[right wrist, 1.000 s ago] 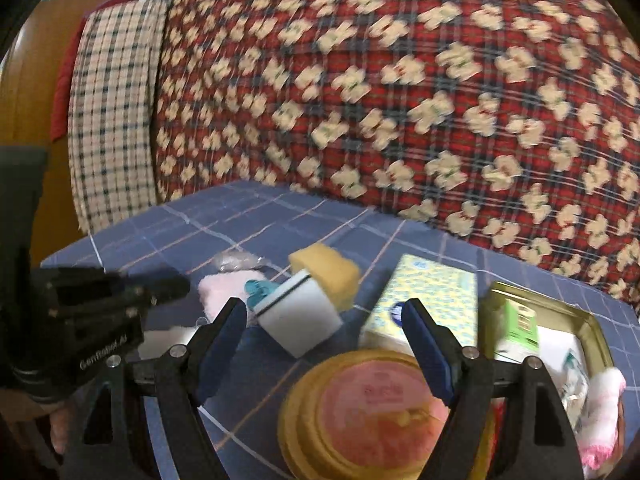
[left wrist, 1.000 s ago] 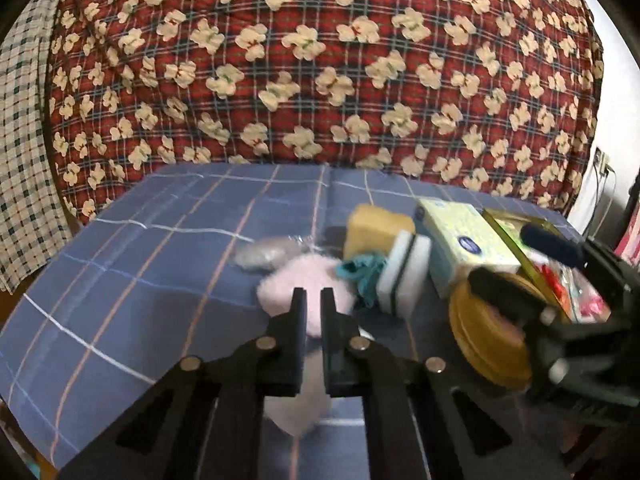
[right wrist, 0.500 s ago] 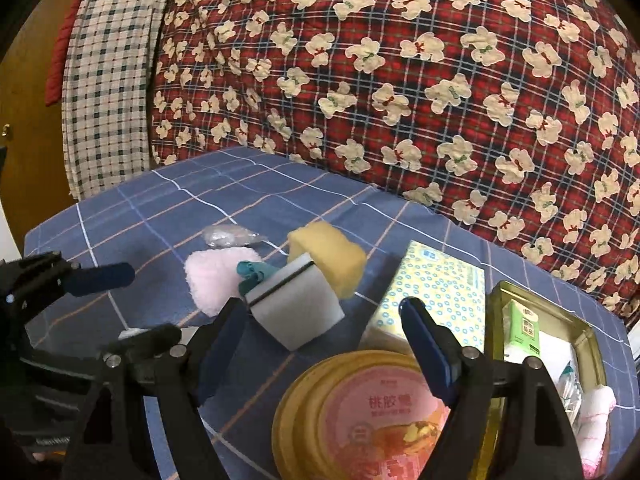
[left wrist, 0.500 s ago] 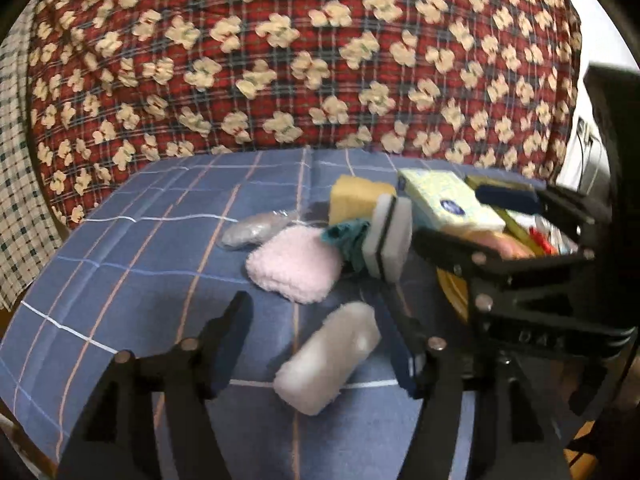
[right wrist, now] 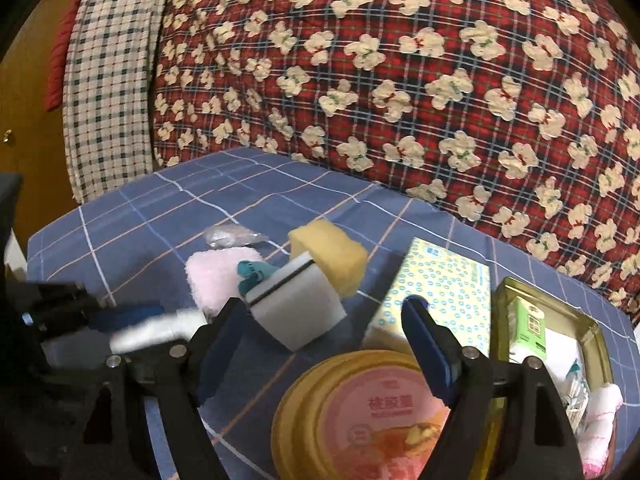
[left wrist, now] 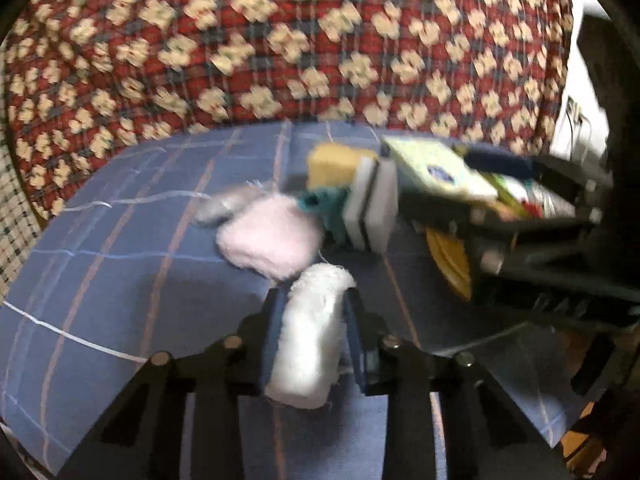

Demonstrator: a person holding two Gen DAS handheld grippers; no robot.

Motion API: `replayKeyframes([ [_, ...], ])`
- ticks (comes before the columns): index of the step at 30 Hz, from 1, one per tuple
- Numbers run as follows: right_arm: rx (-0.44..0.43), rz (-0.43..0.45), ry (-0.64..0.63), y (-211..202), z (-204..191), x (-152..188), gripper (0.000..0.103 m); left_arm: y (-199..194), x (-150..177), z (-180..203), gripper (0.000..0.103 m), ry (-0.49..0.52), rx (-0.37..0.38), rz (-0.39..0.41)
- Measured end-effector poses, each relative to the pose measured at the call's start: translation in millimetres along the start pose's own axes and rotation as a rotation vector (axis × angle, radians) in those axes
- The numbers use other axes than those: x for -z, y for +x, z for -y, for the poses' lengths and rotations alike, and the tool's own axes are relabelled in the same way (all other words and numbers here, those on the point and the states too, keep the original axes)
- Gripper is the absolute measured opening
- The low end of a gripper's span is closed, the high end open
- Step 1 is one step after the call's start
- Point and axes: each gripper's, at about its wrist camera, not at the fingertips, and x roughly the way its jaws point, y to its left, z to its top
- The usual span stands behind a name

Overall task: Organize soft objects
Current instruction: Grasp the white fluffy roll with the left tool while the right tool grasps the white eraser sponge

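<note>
On the table (right wrist: 168,216), covered with a blue checked cloth, the soft things lie in front of a big red flowered quilt (right wrist: 400,80). The yellow sponge (right wrist: 332,252), the white sponge block (right wrist: 296,304) and the pink cloth (left wrist: 268,240) are close together. The left claw (left wrist: 312,312) was wide apart over the white towel roll (left wrist: 308,336) half a second ago; its jaws have just been closing and now press the roll on both sides. So I think the roll is ready to be lifted. The right claw (right wrist: 324,320) waits open and empty above the round tin (right wrist: 360,412).
</note>
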Motion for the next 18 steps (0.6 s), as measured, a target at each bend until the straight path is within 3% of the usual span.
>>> replayKeyframes([
  [6, -0.013, -0.026, -0.039, 9, -6, -6, 0.082, -21, -21, -32, 0.029, -0.111, -0.023, 0.126],
  [12, -0.017, -0.091, -0.124, 22, -19, -10, 0.082, 7, -30, -45, 0.029, -0.201, -0.053, 0.131],
  [18, -0.006, -0.134, -0.163, 34, -24, -12, 0.082, 20, -36, -39, 0.029, -0.196, -0.077, 0.135],
])
